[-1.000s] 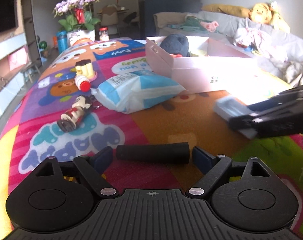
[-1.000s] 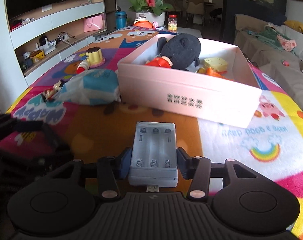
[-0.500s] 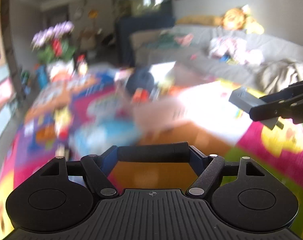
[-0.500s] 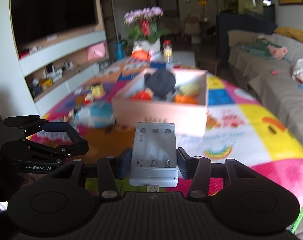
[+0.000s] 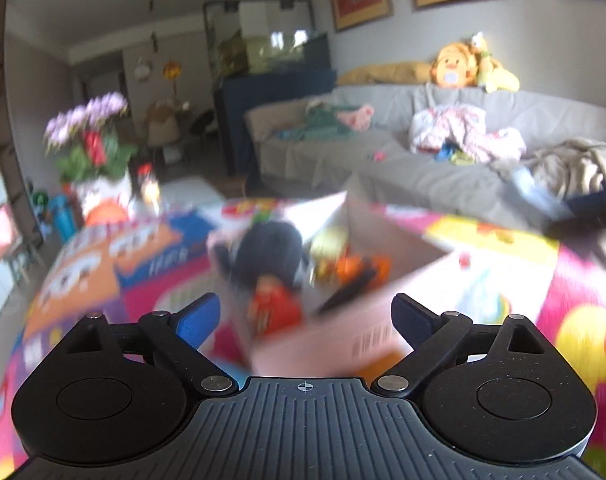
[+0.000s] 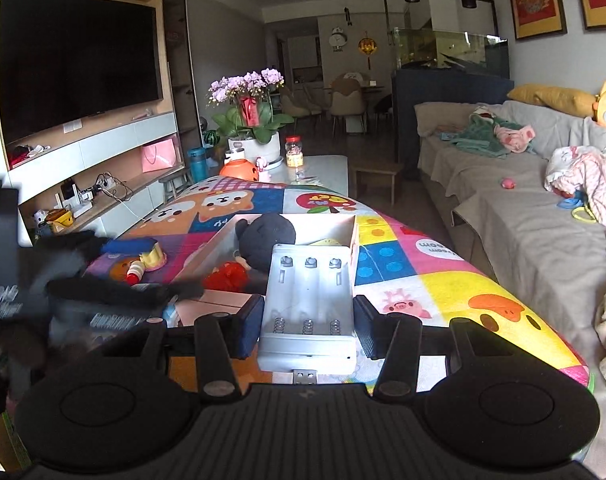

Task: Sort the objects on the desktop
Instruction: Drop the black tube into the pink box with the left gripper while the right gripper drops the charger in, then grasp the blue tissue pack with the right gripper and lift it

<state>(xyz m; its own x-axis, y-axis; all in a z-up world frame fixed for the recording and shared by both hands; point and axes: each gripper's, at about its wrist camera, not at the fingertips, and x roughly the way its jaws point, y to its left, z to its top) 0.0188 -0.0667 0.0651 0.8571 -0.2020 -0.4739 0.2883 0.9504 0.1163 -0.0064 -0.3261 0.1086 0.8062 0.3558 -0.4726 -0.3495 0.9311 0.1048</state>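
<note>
The battery charger (image 6: 309, 304) is pinched by the right gripper (image 6: 307, 322) toward the pink box (image 5: 343, 336) at twelve o'clock for sorting; the left gripper (image 5: 305, 316) is opening, nothing between.

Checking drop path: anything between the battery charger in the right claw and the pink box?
Nothing visible blocks it. The right claw is shut on the battery charger, with the open pink box straight ahead. The black plush fills part of the box. The blurred left claw is off to the side.

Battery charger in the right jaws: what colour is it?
White charger, clearest in the right wrist view.
</note>
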